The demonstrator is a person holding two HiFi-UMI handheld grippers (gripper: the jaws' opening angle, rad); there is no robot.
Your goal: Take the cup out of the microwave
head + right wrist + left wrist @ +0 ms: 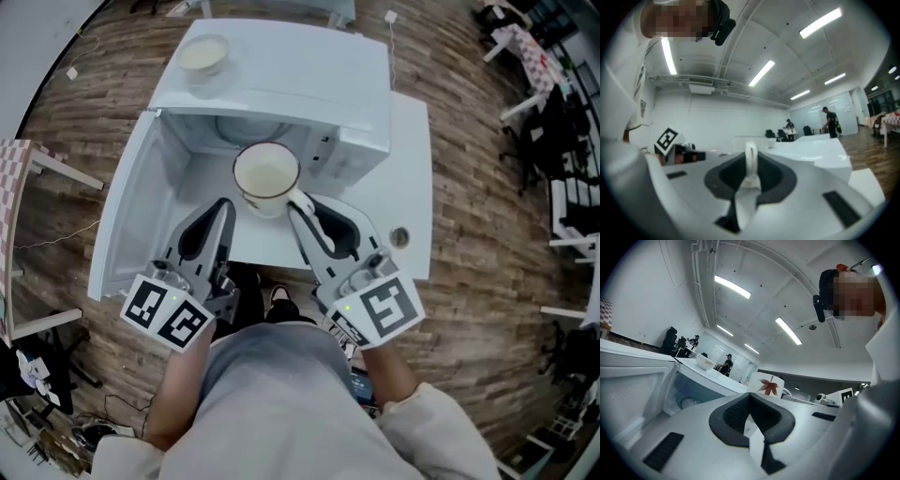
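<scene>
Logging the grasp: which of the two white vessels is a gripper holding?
The cup at the open microwave's mouth: the right gripper is clamped on its handle. The bowl sits untouched on top of the microwave.

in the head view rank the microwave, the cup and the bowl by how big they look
1. microwave: by far the largest.
2. and 3. cup and bowl: the cup's rim looks somewhat wider than the bowl's, but the cup is lifted nearer the camera, so their order is unsure.
</scene>
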